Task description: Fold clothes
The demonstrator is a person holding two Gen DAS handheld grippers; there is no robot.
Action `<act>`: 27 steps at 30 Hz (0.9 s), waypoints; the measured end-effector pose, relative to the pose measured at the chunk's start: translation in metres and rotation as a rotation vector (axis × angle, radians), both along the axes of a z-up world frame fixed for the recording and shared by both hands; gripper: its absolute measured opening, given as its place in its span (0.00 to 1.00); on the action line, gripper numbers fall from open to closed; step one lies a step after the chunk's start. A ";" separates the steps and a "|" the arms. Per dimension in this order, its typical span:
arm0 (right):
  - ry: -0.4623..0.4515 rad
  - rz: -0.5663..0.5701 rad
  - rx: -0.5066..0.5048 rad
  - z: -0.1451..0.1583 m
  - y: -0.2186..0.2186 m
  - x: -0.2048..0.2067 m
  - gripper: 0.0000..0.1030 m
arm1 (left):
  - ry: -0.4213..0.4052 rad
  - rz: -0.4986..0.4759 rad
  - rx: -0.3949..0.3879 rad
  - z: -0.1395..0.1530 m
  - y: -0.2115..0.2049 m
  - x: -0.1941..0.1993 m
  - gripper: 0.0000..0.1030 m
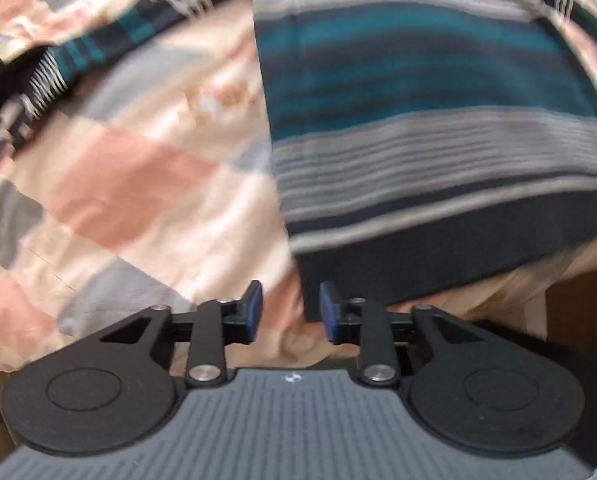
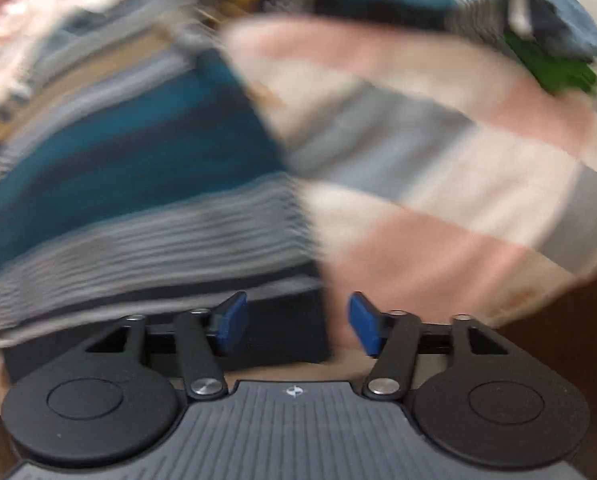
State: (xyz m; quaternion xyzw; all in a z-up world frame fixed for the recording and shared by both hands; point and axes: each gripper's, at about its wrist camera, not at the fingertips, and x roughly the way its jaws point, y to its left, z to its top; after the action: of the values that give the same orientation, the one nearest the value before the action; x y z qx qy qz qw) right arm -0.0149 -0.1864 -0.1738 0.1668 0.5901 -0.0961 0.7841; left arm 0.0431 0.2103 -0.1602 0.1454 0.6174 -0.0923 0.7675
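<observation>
The left hand-held gripper [image 1: 290, 312], released and empty, points at the near left corner of the striped sweater [image 1: 438, 120], which lies flat on the checked bedcover [image 1: 130, 188] with its navy hem nearest. The right hand-held gripper [image 2: 296, 324], likewise spread and empty, faces the hem's right corner. Only the right view shows green and blue folded clothes [image 2: 554, 44] far right.
</observation>
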 end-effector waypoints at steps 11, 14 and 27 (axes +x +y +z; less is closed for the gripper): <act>-0.248 0.180 0.014 0.113 0.040 0.011 0.90 | -0.210 0.066 -0.026 0.114 -0.071 0.002 0.43; -0.243 0.190 0.006 0.124 0.045 0.003 0.91 | -0.223 0.072 -0.010 0.123 -0.082 -0.001 0.44; -0.170 0.224 -0.037 0.130 0.053 -0.039 0.94 | -0.218 0.045 -0.022 0.129 -0.096 -0.031 0.47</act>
State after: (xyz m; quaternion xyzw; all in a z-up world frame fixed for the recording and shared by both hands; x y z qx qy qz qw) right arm -0.0536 -0.1330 -0.0441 0.0930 0.5346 -0.0041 0.8400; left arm 0.0123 0.1140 -0.0310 0.1321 0.5325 -0.0654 0.8335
